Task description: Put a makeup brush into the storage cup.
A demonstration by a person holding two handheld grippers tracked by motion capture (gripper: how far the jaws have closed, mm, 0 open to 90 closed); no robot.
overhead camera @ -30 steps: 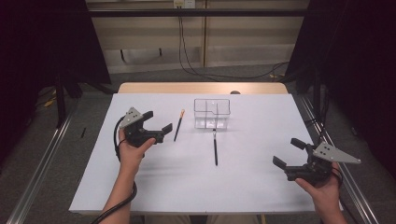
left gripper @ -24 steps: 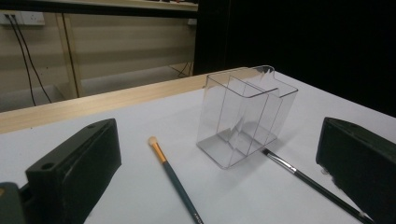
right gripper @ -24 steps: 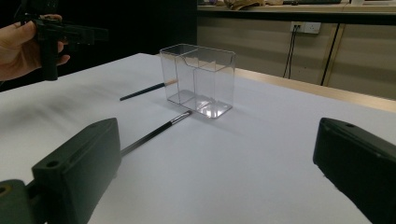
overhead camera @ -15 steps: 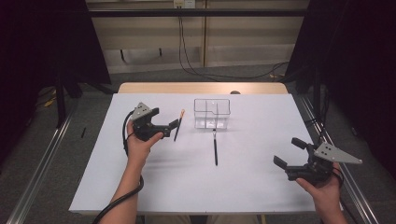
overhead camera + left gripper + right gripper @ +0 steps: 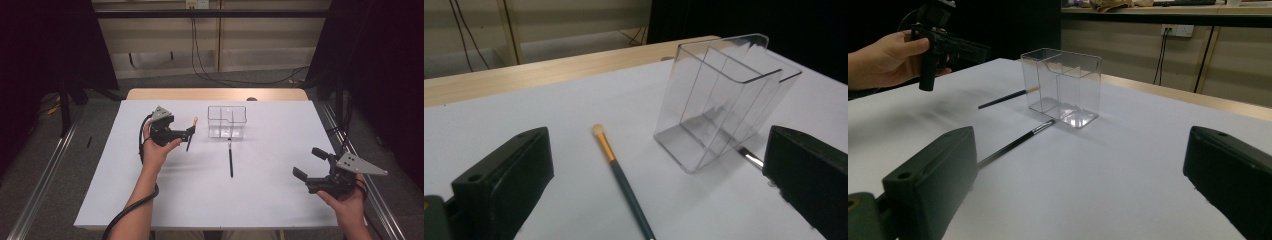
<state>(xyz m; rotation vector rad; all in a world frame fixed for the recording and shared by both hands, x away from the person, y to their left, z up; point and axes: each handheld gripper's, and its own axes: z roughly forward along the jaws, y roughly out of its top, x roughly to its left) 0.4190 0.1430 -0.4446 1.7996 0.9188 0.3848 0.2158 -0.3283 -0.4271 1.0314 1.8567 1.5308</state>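
Nearest, the right gripper (image 5: 311, 169) sits low at the near right of the white table (image 5: 280, 200), jaws spread wide with nothing between them, well apart from the other items. Mid-table, a thin black brush with a metal ferrule (image 5: 230, 157) lies flat, its tip end just in front of the clear plastic divided organiser box (image 5: 227, 121). Left of centre, the left gripper (image 5: 190, 131) hovers over a dark green brush with a gold ferrule and pale tip (image 5: 616, 167); jaws released, one on each side of the handle, not touching it. That brush lies flat on the table just beside the box's left wall, pale tip pointing toward the far edge. Farthest, the box stands upright near the wooden strip (image 5: 215, 94) along the table's far side.
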